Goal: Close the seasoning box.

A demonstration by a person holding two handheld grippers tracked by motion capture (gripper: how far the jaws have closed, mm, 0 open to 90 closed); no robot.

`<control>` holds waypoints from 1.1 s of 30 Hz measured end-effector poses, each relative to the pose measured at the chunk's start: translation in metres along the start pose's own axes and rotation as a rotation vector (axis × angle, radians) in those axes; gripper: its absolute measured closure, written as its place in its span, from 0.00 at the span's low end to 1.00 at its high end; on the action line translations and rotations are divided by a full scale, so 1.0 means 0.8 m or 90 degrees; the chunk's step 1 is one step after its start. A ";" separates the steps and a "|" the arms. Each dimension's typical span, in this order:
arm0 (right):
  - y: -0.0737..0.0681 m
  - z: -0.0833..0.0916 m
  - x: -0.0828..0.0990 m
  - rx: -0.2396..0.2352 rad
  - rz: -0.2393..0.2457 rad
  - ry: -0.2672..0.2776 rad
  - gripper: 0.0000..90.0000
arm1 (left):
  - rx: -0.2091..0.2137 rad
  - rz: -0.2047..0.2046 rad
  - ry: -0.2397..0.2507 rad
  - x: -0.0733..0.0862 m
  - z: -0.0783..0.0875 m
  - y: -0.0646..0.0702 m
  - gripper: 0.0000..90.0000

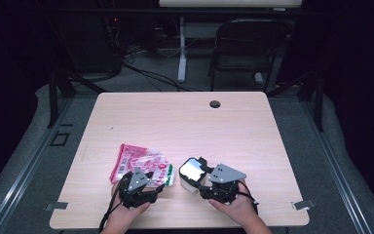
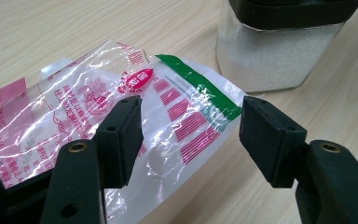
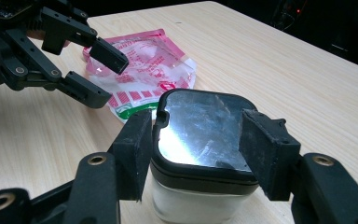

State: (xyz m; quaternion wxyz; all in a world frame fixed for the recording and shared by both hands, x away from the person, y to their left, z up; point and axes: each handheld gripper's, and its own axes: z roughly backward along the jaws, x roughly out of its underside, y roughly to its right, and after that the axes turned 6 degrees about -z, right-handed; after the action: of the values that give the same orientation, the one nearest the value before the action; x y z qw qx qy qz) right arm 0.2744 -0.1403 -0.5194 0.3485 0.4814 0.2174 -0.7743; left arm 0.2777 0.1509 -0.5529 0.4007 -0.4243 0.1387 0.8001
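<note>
The small white box with a black rim and a shiny silver lid (image 3: 200, 140) sits right between the two pads of the right tongs (image 3: 193, 149). The pads are wide apart, one on each side of the lid, and it cannot be told if they touch the rim. Seen from above, the box (image 1: 191, 173) stands on the pale wooden desk (image 1: 185, 122), just in front of the right tongs (image 1: 205, 179) and a little to their left. So the box is nearest to the right hand, and only a squeeze is needed to grip it across its short side.

The clear plastic bag with pink print and a green strip (image 2: 135, 107) lies flat on the desk under and ahead of the left tongs (image 2: 191, 135). These tongs are held apart too, with nothing pinched. One pad is over the bag and the other is past its green edge, over bare wood. The bag's long side runs away from the left tongs, to the left and far side (image 1: 139, 163). The box is just beside the bag's green end, so both tongs (image 1: 152, 186) are near each other.
</note>
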 end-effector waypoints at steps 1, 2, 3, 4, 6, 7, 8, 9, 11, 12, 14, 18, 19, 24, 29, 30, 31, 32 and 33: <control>0.000 0.000 0.000 0.000 -0.002 0.000 0.49 | 0.000 0.000 -0.001 0.000 0.000 -0.001 0.44; 0.000 0.000 0.000 -0.001 -0.006 0.003 0.49 | -0.001 0.000 -0.001 0.000 0.000 -0.001 0.44; 0.001 0.001 0.000 0.000 -0.007 0.002 0.49 | -0.001 0.001 0.000 0.000 0.001 -0.001 0.44; 0.001 0.001 0.000 0.000 -0.005 0.001 0.49 | -0.002 0.002 0.000 0.000 0.001 -0.001 0.44; 0.001 0.002 -0.001 0.000 -0.009 0.006 0.49 | -0.003 0.002 0.000 0.000 0.001 -0.002 0.44; 0.001 0.002 -0.001 0.000 -0.009 0.005 0.49 | -0.003 0.002 0.000 0.000 0.001 -0.002 0.44; 0.002 0.002 -0.001 -0.001 -0.011 0.007 0.49 | -0.004 0.003 0.002 0.000 0.001 -0.002 0.44; 0.002 0.002 -0.001 -0.001 -0.012 0.007 0.49 | -0.004 0.003 0.002 0.000 0.002 -0.002 0.44; 0.002 0.003 -0.001 0.001 -0.013 0.009 0.49 | -0.004 0.002 0.002 0.000 0.002 -0.003 0.44; 0.002 0.003 -0.001 0.001 -0.013 0.009 0.49 | -0.004 0.003 0.002 0.000 0.002 -0.003 0.44; 0.003 0.003 -0.001 0.003 -0.013 0.007 0.49 | -0.004 0.004 0.002 0.000 0.002 -0.003 0.44; 0.004 0.004 -0.001 0.003 -0.017 0.010 0.50 | -0.007 0.003 0.004 0.000 0.003 -0.005 0.44; 0.005 0.005 -0.002 0.009 -0.014 0.008 0.50 | -0.008 0.006 0.004 0.000 0.003 -0.005 0.44; 0.007 0.006 -0.002 0.015 -0.025 0.018 0.50 | -0.010 0.010 0.007 0.000 0.005 -0.007 0.44; 0.011 0.007 -0.001 0.022 -0.032 0.019 0.50 | -0.014 0.011 0.008 0.000 0.007 -0.009 0.44; 0.012 0.008 -0.001 0.022 -0.034 0.021 0.50 | -0.016 0.011 0.008 0.000 0.008 -0.011 0.44; 0.013 0.008 -0.001 0.025 -0.036 0.023 0.50 | -0.018 0.014 0.010 0.000 0.008 -0.012 0.44; 0.014 0.009 -0.001 0.025 -0.037 0.023 0.50 | -0.018 0.014 0.011 0.000 0.009 -0.013 0.44; 0.015 0.010 -0.001 0.027 -0.040 0.025 0.50 | -0.018 0.014 0.011 0.000 0.009 -0.013 0.44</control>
State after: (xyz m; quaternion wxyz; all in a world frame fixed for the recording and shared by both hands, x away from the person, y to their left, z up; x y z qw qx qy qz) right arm 0.2790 -0.1531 -0.5150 0.3091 0.4968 0.2229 -0.7797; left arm 0.2813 0.1615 -0.5474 0.3845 -0.4356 0.1356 0.8025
